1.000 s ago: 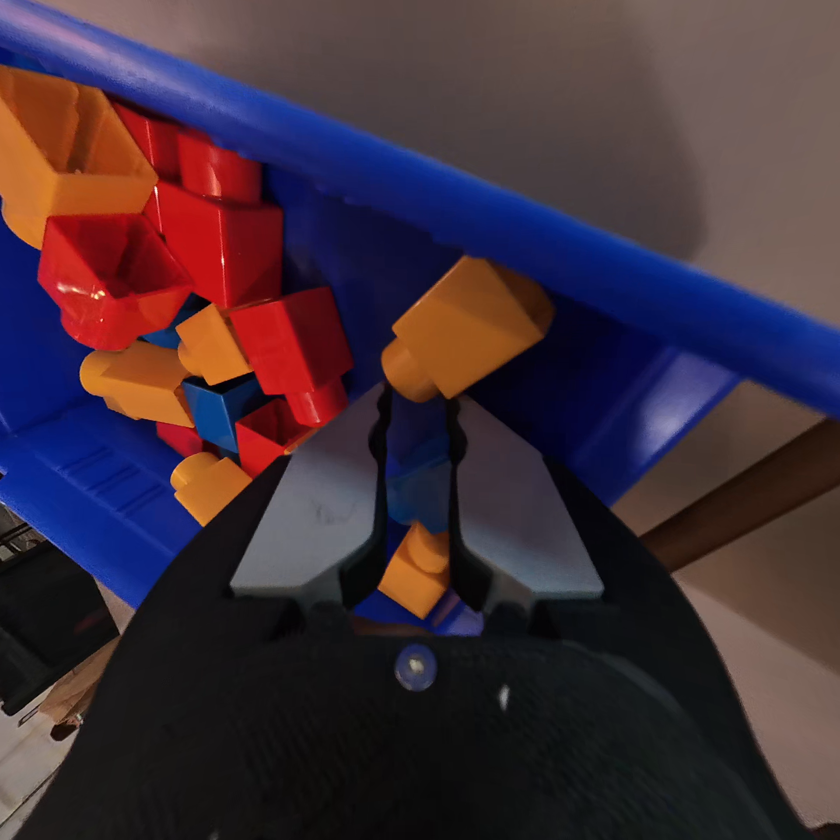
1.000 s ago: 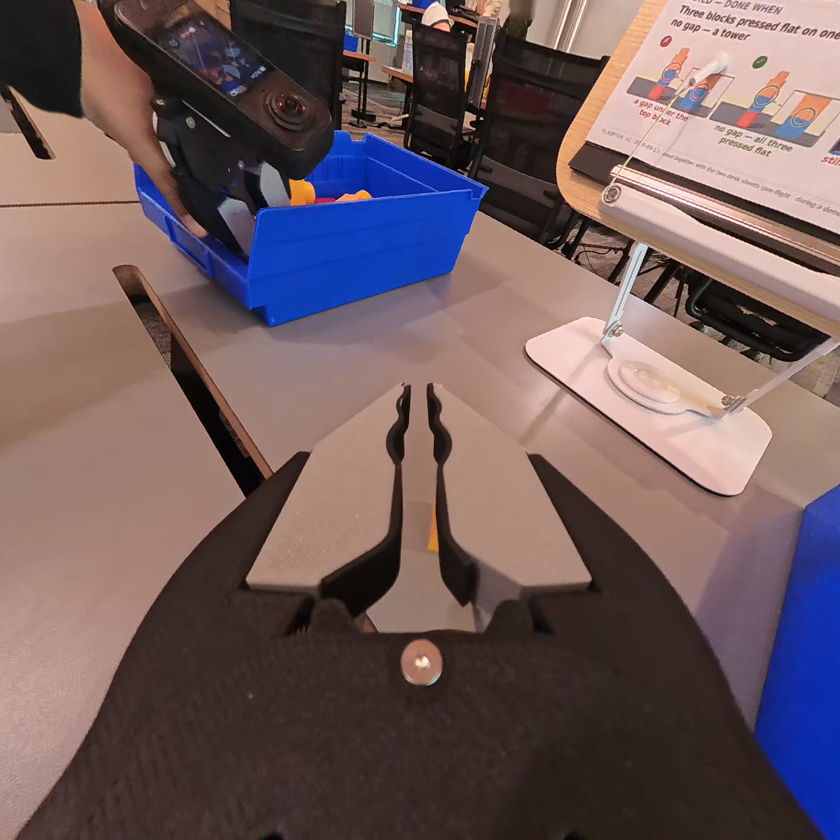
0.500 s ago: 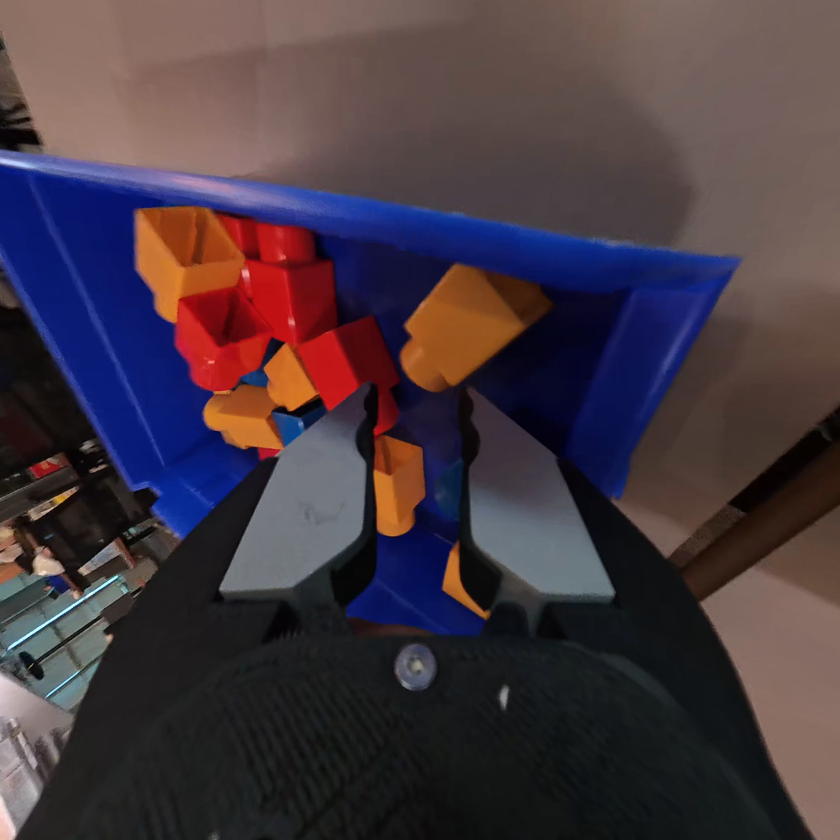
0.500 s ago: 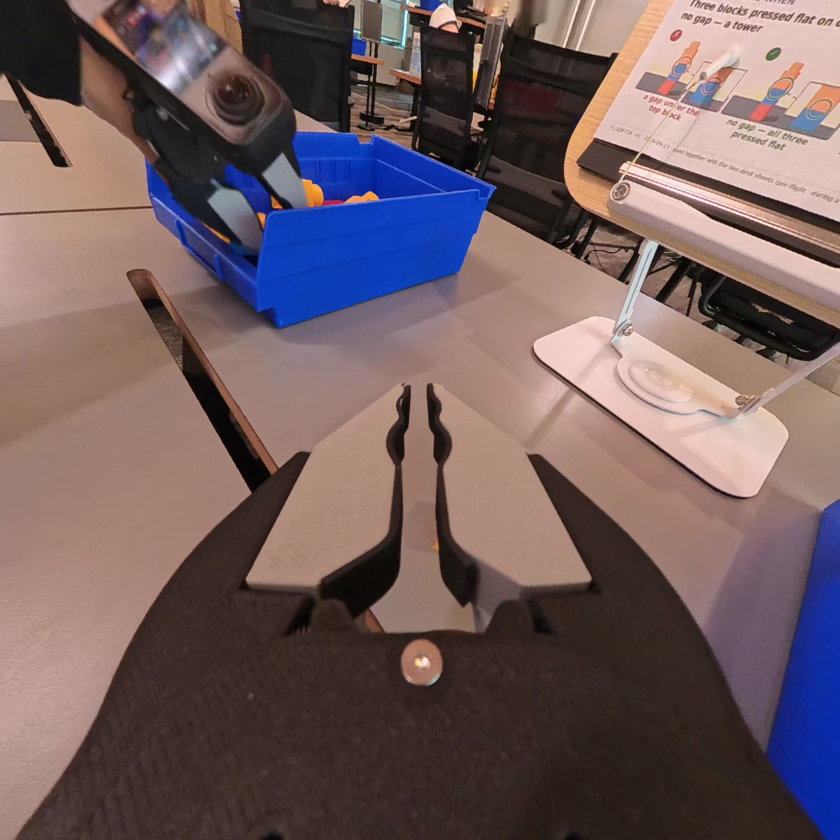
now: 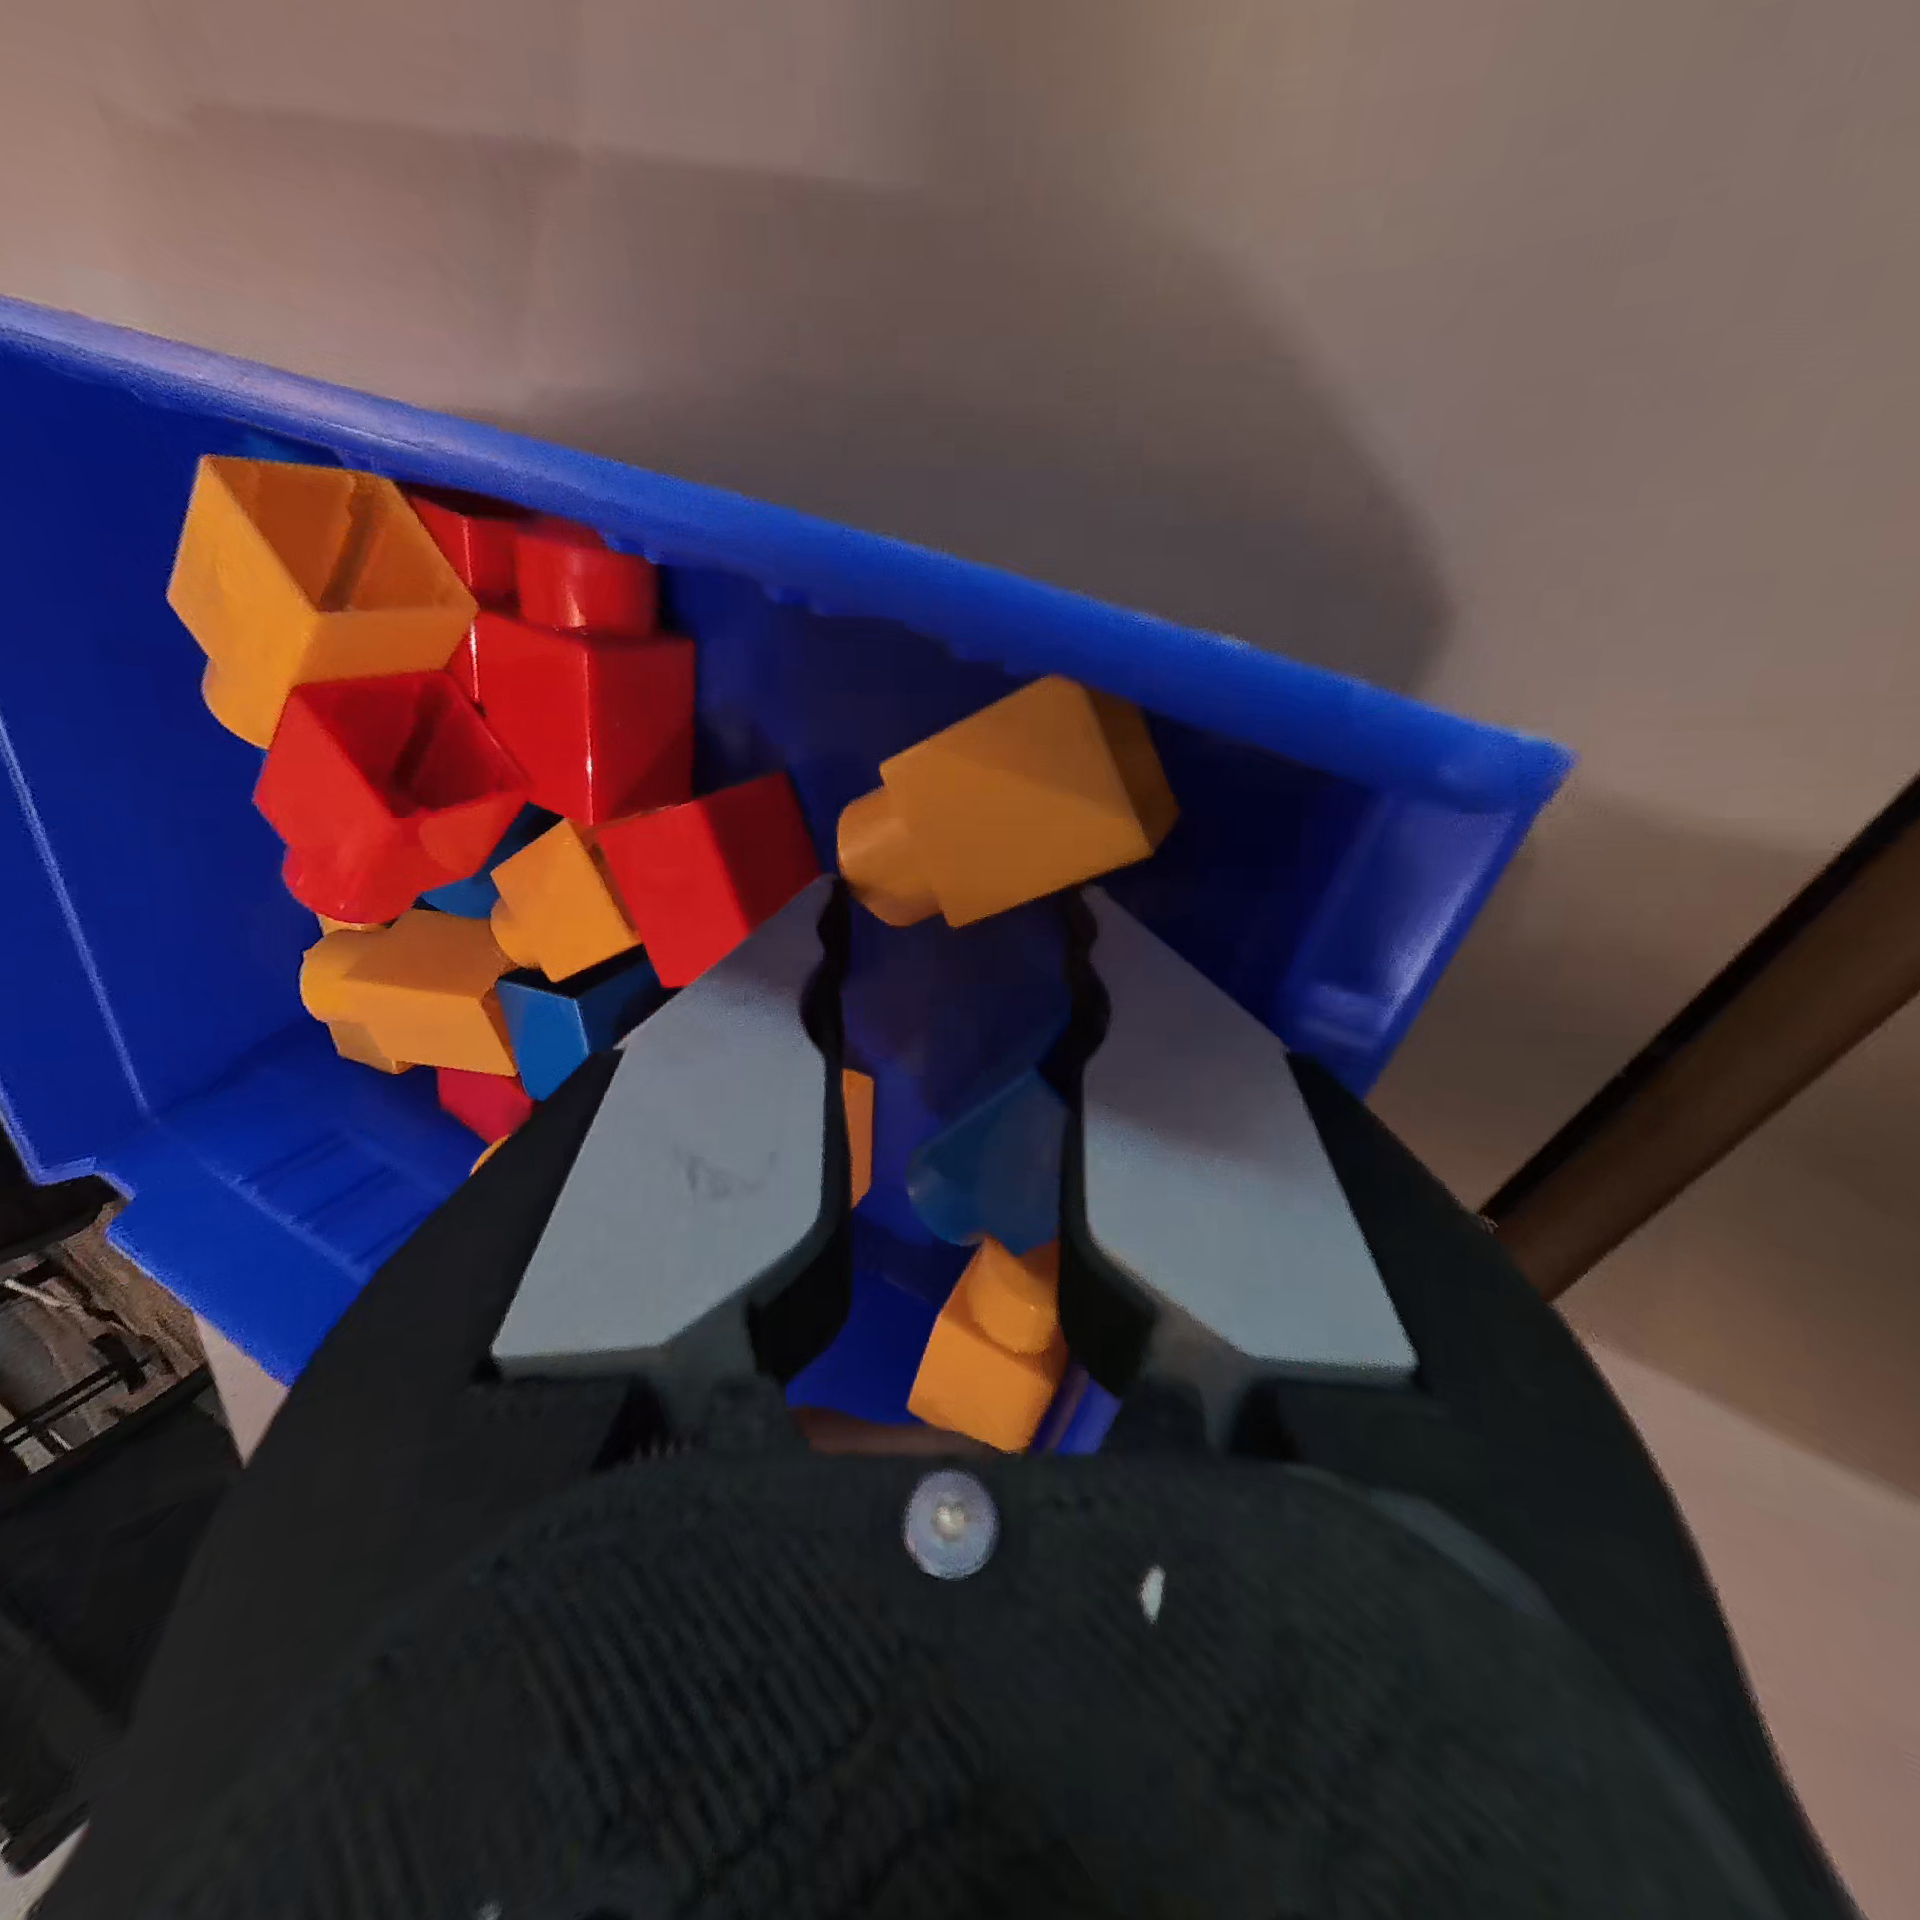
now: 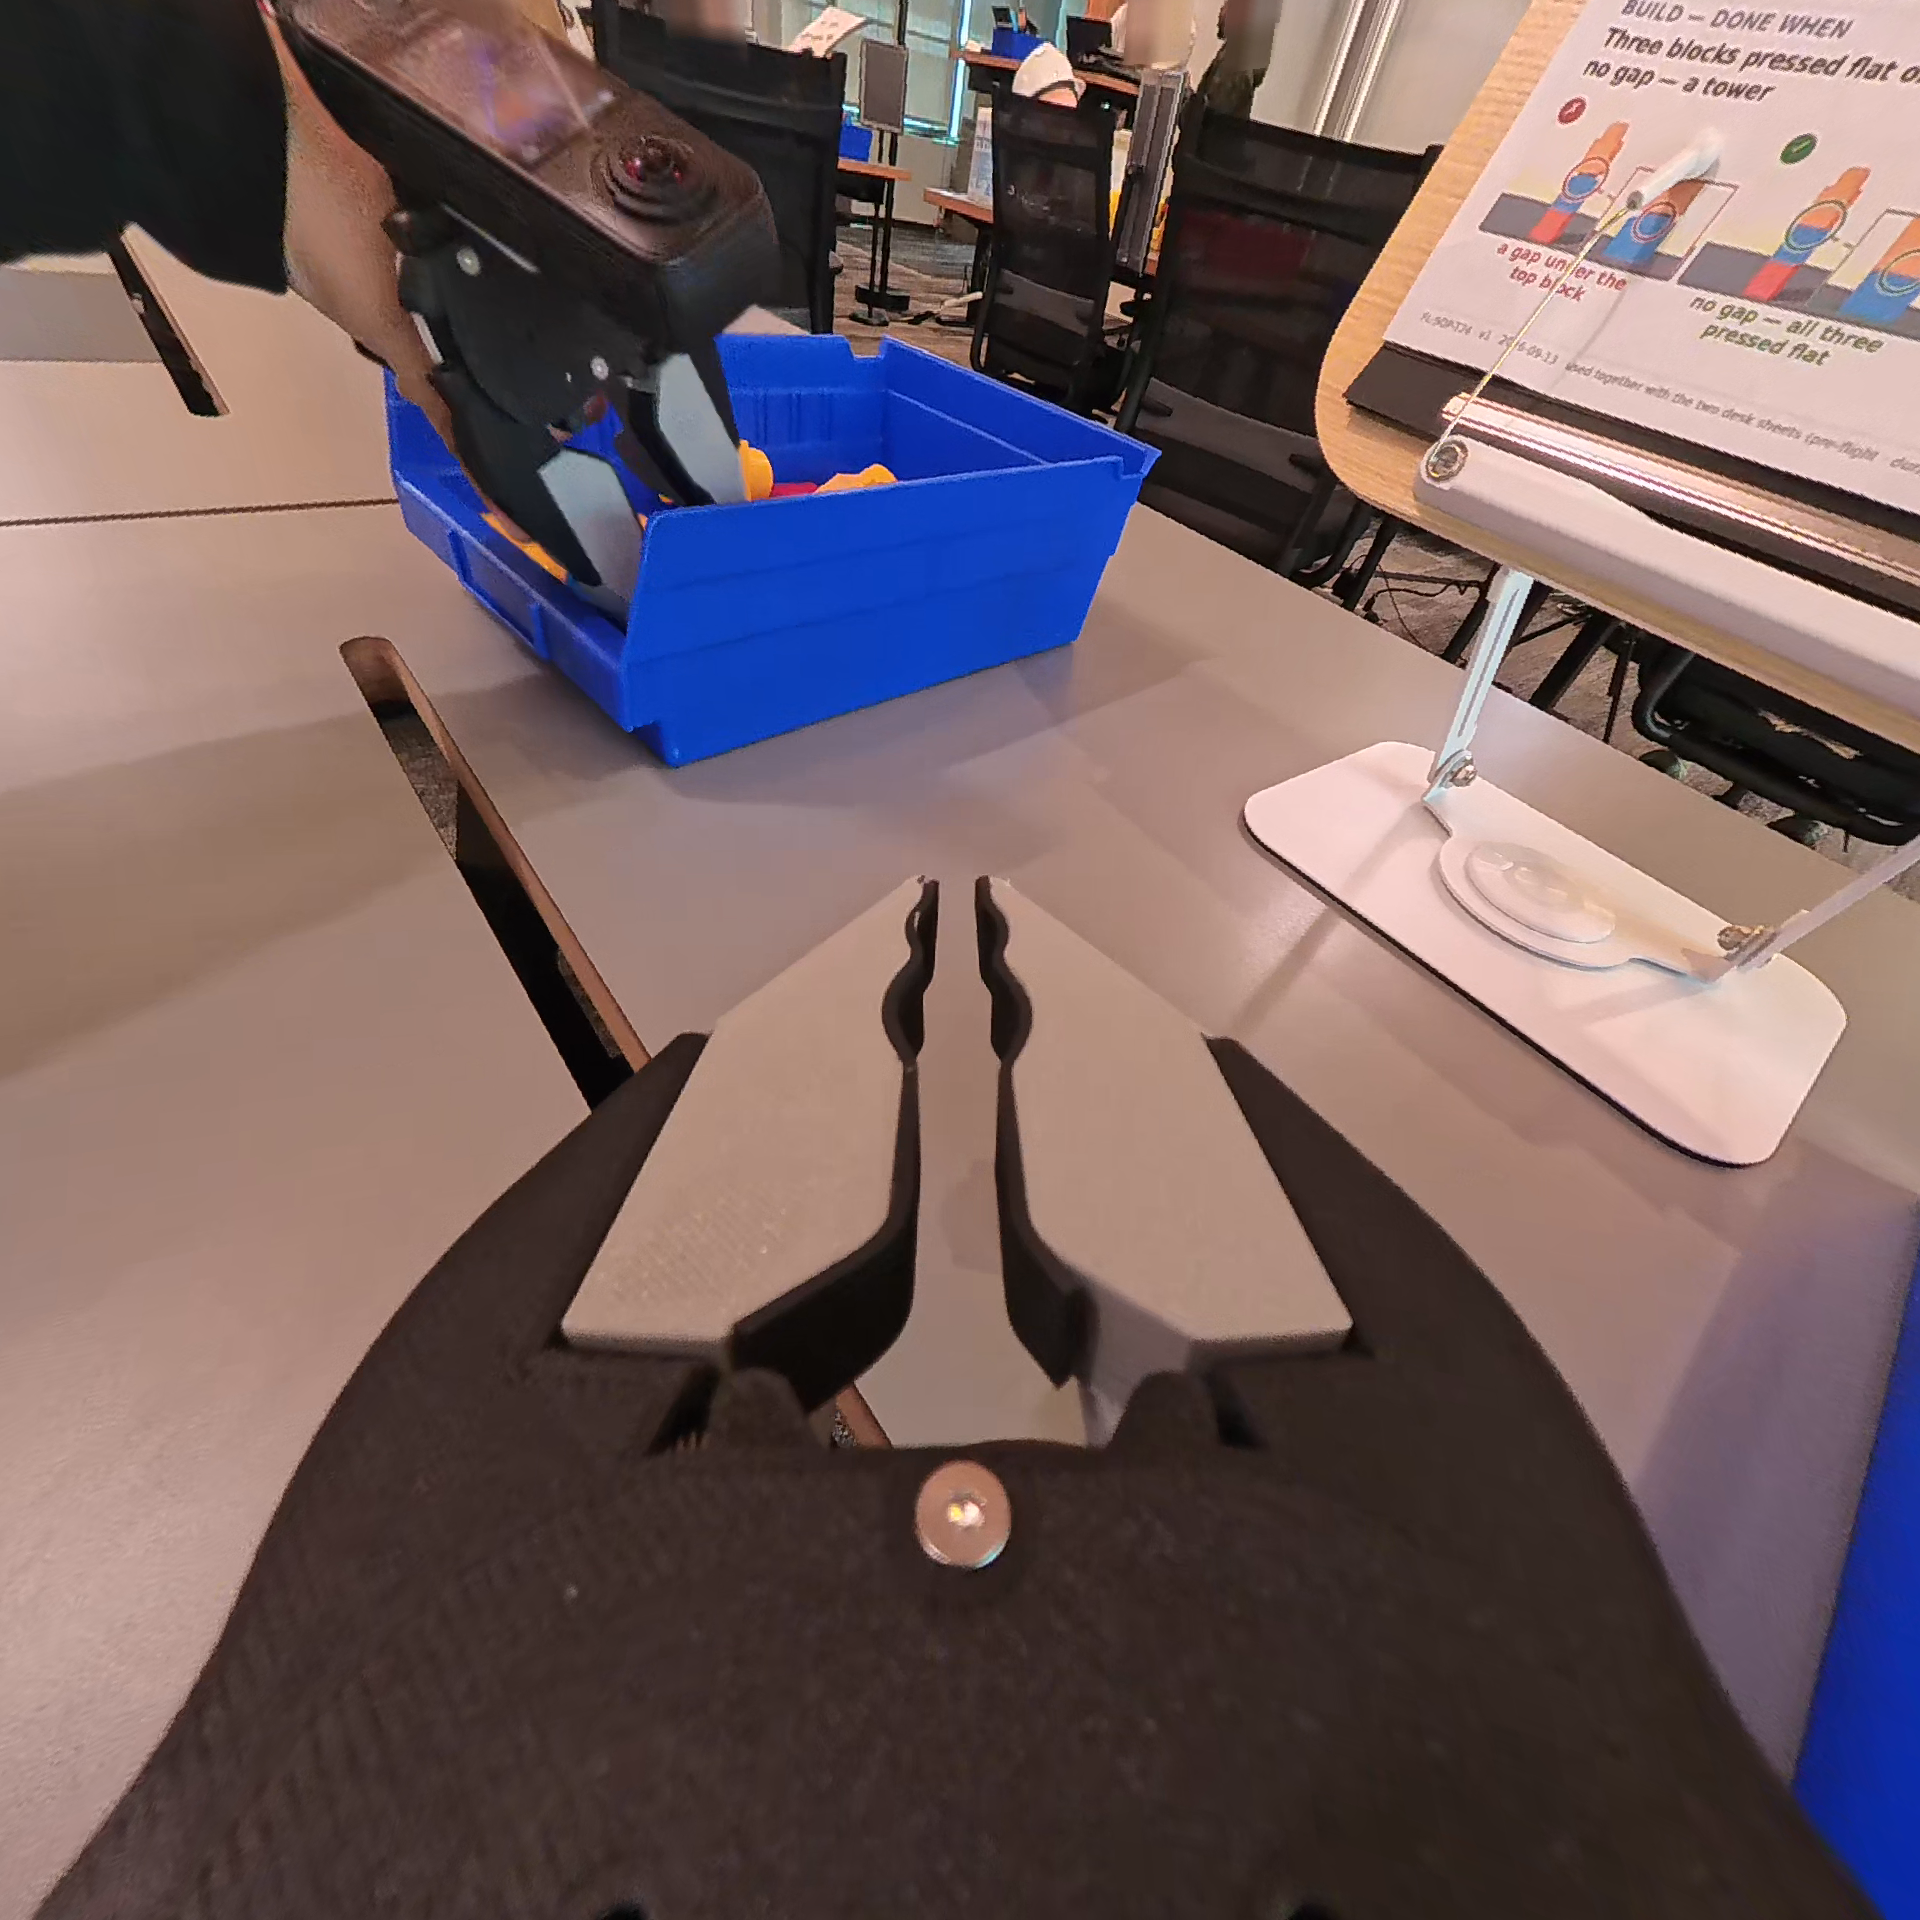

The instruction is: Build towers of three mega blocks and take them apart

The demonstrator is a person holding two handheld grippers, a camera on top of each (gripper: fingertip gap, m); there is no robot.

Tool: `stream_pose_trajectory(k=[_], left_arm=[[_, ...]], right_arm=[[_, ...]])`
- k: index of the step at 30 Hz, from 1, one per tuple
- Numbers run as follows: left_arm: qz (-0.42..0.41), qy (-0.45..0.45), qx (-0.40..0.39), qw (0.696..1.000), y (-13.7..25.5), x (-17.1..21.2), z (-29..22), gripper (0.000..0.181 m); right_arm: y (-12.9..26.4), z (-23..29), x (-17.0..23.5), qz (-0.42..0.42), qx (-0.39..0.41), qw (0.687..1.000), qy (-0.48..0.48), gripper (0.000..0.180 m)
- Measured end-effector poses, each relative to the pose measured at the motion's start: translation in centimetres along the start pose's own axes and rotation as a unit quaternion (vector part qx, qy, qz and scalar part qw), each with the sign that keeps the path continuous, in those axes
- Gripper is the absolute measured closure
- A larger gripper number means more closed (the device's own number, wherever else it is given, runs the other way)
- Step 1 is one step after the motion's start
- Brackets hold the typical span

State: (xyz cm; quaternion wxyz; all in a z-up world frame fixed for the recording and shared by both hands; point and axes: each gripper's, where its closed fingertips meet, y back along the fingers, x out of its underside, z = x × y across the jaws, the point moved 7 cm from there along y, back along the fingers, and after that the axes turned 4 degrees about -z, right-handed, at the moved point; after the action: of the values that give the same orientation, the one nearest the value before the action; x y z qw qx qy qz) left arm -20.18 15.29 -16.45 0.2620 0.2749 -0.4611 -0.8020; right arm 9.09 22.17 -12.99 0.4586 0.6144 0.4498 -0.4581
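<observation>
My left gripper (image 5: 951, 914) hangs over the blue bin (image 5: 1091, 623), fingers apart and empty; an orange block (image 5: 1003, 800) lies just past their tips. My right gripper (image 6: 951, 883), nearly together, holds nothing above the table (image 6: 260, 1039).

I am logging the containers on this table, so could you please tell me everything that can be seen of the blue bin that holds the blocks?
The blue bin is an open-topped rectangular tray of glossy moulded plastic, with ribbed walls, a thick rim and a lower front lip. It sits flat on the grey table, beside a slot in the tabletop. Inside lie loose orange, red and blue blocks, piled mostly toward one side. The left gripper is over the bin with its fingers apart; whether it touches the bin cannot be told.
</observation>
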Motion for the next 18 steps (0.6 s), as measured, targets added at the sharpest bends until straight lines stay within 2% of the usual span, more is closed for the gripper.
stream_pose_trajectory(k=[3, 4, 6, 11, 15, 16, 17, 18], left_arm=[[0.028, -0.011, -0.028, 0.999, -0.4, 0.8, 0.1, 0.159], [0.037, -0.012, -0.042, 0.998, -0.3, 1.1, 0.3, 0.181], [0.025, 0.025, -0.008, 0.999, -0.2, 1.4, 0.0, 0.181], [0.011, 0.050, -0.033, 0.998, 0.9, 2.5, 0.4, 0.181], [-0.014, 0.074, -0.016, 0.997, 2.1, 2.5, 0.1, 0.181], [-0.029, 0.101, -0.004, 0.994, 2.3, 2.2, 0.0, 0.178], [-0.035, 0.136, 0.014, 0.990, 2.5, 1.8, 0.0, 0.159], [-0.033, 0.179, 0.027, 0.983, 2.5, 1.6, 0.2, 0.151]], right_arm=[[0.1, 0.0, 0.0, -0.002, 0.001, 1.000, -0.001, 0.176], [0.1, -0.1, -0.1, -0.003, 0.002, 1.000, -0.003, 0.176], [0.2, -0.1, -0.1, -0.004, 0.002, 1.000, -0.005, 0.176], [0.3, -0.1, -0.1, -0.007, 0.002, 1.000, -0.006, 0.176], [0.4, 0.0, -0.2, -0.008, 0.003, 1.000, -0.004, 0.176], [0.4, 0.0, -0.2, -0.009, 0.002, 1.000, -0.004, 0.176], [0.4, -0.1, -0.2, -0.009, 0.002, 1.000, -0.004, 0.176], [0.4, 0.0, -0.2, -0.009, 0.002, 1.000, -0.005, 0.176]])
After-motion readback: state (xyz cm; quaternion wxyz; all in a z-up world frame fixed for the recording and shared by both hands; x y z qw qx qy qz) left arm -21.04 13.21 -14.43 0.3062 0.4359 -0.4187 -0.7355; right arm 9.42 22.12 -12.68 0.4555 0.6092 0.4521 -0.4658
